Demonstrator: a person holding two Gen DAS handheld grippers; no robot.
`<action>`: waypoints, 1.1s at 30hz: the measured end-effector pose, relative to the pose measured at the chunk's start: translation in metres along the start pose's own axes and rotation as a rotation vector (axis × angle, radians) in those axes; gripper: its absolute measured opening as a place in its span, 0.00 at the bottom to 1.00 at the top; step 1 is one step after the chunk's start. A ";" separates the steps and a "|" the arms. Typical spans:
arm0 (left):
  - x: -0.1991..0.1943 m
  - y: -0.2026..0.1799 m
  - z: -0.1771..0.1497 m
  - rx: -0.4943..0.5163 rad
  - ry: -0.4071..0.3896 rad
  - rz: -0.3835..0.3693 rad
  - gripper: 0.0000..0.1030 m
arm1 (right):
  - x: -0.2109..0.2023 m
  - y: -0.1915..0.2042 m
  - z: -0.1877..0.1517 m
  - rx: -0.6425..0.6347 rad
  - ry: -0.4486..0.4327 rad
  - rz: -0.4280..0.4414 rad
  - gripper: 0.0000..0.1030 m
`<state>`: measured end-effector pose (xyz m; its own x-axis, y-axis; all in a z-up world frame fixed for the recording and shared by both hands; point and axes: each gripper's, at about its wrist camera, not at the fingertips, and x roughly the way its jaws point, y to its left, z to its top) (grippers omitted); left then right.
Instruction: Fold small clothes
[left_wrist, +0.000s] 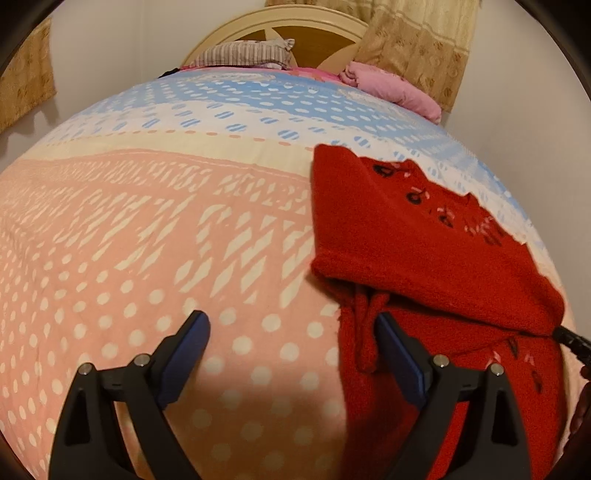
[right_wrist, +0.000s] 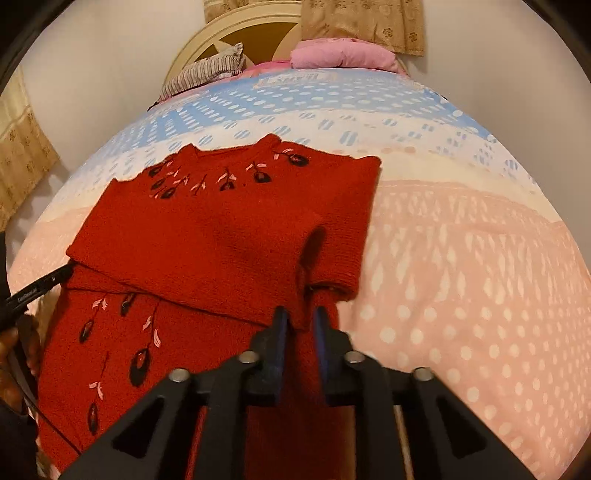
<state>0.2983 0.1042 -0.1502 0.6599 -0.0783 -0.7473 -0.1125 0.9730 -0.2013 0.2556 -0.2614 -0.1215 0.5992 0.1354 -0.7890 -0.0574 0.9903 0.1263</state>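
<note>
Left gripper is being held spread wide and empty over the bedspread, with the red sweater lying just to its right, one pad at the knit's edge. Right gripper is being kept nearly closed around a ridge of the sweater's near-right edge, nothing firmly pinched. Long axis is running away toward the headboard; the right hand is judged nearer.
</note>
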 end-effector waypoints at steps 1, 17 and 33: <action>-0.005 0.003 0.000 -0.003 -0.014 0.001 0.91 | -0.004 0.000 0.001 0.002 -0.007 0.002 0.24; 0.026 -0.016 0.026 0.064 -0.025 0.073 0.91 | 0.036 -0.002 0.055 0.090 0.023 0.122 0.07; 0.026 -0.014 0.022 0.038 -0.028 0.082 1.00 | -0.001 0.014 0.039 0.000 -0.132 -0.016 0.55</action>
<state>0.3329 0.0937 -0.1528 0.6703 0.0078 -0.7421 -0.1390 0.9836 -0.1152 0.2858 -0.2491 -0.0955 0.7000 0.1139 -0.7050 -0.0464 0.9924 0.1142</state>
